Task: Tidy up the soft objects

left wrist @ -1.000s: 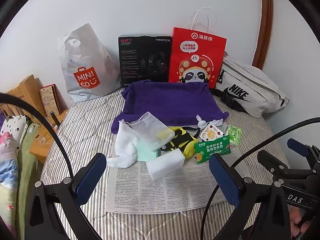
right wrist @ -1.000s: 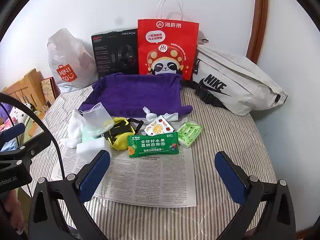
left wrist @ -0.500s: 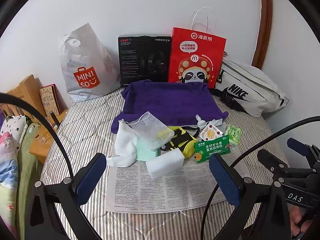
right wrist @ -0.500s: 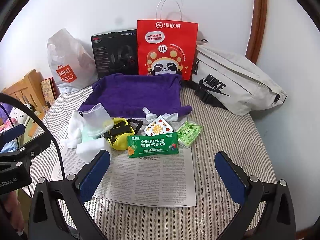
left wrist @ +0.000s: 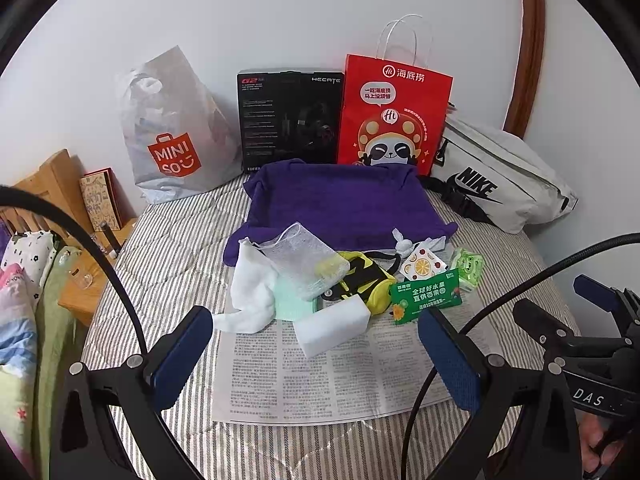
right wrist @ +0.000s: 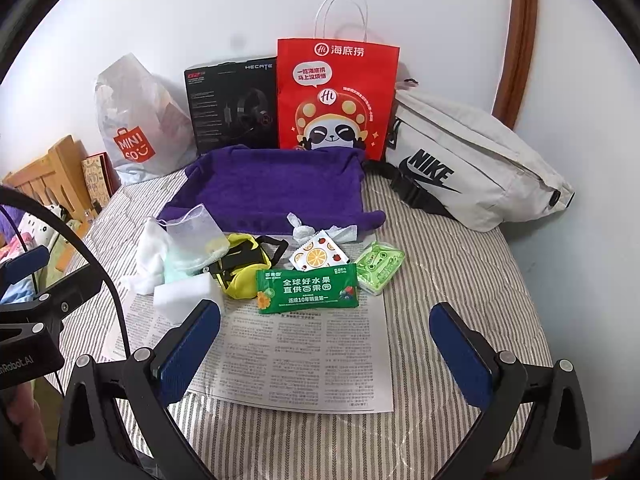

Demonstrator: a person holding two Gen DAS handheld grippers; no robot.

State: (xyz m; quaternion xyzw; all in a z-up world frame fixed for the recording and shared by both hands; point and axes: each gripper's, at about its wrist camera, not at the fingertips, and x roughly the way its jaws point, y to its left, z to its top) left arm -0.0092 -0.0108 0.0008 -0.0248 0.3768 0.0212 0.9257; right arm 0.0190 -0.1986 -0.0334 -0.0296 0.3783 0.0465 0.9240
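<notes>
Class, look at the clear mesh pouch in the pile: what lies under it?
Under the mesh pouch lie a white cloth and a pale green cloth. Something yellow shows inside; the rest beneath is covered.

Purple towel (left wrist: 340, 204), red paper bag (left wrist: 394, 116), grey-striped bedcover (right wrist: 452, 264).

Along wall, frame top: plastic shopping bag (left wrist: 172, 132), black box (left wrist: 290, 118), red paper bag (left wrist: 394, 116), white waist bag (left wrist: 500, 176). Newspaper (left wrist: 320, 380) lower centre.

Even soft daylight, sharp centre, fisheye-warped dark corners, perhaps slight haze.
</notes>
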